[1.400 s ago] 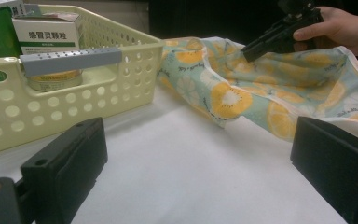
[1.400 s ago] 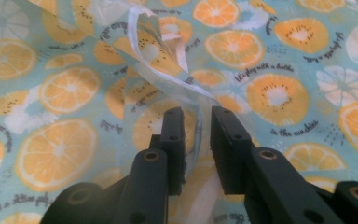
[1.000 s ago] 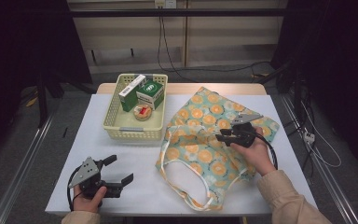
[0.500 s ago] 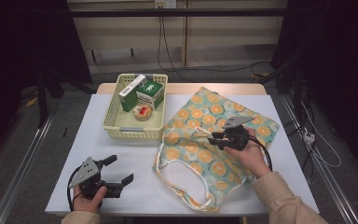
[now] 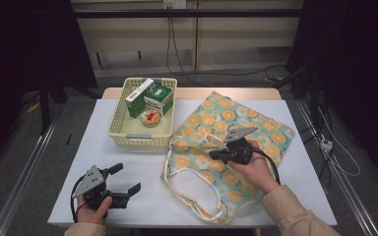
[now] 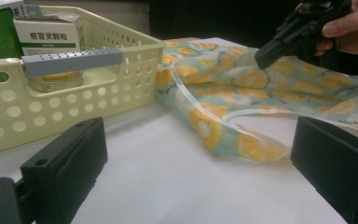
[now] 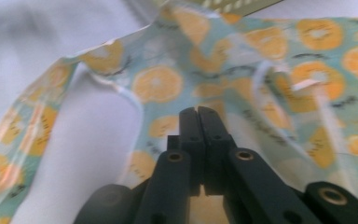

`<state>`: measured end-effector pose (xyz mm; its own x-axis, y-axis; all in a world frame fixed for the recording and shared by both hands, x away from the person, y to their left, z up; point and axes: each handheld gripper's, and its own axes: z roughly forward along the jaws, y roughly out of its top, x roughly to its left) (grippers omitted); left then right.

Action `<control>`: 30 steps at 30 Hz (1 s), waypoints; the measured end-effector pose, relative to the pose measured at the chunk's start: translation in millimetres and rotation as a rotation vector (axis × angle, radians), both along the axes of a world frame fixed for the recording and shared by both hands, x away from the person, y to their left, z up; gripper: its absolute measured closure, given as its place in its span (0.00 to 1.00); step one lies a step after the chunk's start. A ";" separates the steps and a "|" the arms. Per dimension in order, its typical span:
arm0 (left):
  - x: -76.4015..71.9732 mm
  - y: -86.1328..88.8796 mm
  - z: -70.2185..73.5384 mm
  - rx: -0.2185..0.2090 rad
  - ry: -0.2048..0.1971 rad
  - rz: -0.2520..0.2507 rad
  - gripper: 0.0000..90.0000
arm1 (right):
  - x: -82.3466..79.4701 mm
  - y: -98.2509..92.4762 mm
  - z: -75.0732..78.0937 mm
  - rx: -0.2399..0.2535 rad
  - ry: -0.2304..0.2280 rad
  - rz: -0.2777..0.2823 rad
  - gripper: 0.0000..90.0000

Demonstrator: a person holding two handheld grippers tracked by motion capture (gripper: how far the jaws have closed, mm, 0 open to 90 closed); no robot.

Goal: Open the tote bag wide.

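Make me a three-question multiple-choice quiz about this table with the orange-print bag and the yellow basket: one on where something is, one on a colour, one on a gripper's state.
1. Where does the basket stand relative to the orange-print bag in the high view?
A. To its left
B. To its right
C. On top of it

2. What colour is the cloth that covers the table?
A. Red
B. White
C. Black

3. How do the jaws of the right gripper stand?
A. Wide apart, nothing between them
B. Closed together
C. Clamped on the basket rim

Answers:
1. A, the basket sits left of the bag, at the far side of the table.
2. B, the bare surface around the left gripper is white.
3. B, in the right gripper view the two jaws meet over the bag fabric; whether cloth is pinched between them cannot be told.
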<state>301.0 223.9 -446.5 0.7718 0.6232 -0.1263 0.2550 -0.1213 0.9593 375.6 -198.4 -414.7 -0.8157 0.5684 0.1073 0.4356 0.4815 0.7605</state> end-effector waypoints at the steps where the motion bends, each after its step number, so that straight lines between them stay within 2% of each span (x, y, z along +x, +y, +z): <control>1: -0.1 -0.3 0.0 -0.001 0.000 0.000 0.04 | -0.8 2.3 -1.3 -0.008 0.009 0.010 1.00; 4: 0.0 -0.2 0.1 0.000 0.000 -0.001 0.04 | -1.0 6.5 -9.2 -0.044 0.024 0.017 1.00; 6: 0.0 -0.1 0.0 0.000 0.000 -0.001 0.04 | 1.2 5.8 -18.0 -0.073 0.035 -0.020 0.90; 9: 0.1 -0.1 0.0 0.000 -0.001 -0.002 0.04 | 5.8 0.3 -28.4 -0.095 0.031 -0.064 0.87; 12: 0.5 0.0 -0.5 0.002 0.003 -0.002 0.04 | 10.4 -5.6 -33.7 -0.131 0.018 -0.101 0.78; 16: 0.4 -0.4 -0.4 0.001 0.003 -0.002 0.04 | 17.4 -15.7 -38.1 -0.120 0.015 -0.154 0.68; 21: 0.9 -0.1 -1.0 -0.001 0.003 -0.003 0.04 | 19.0 -20.8 -42.9 -0.123 0.002 -0.175 0.62; 23: 0.8 -0.4 -1.1 0.001 0.004 -0.003 0.04 | 19.1 -21.7 -43.6 -0.137 -0.020 -0.182 0.62; 24: 0.5 -0.8 -1.0 -0.001 0.005 -0.002 0.04 | 19.9 -23.0 -44.1 -0.129 -0.017 -0.190 0.65; 30: 0.5 -1.0 -1.0 -0.002 0.005 -0.001 0.04 | 22.1 -27.7 -44.1 -0.126 -0.016 -0.194 0.94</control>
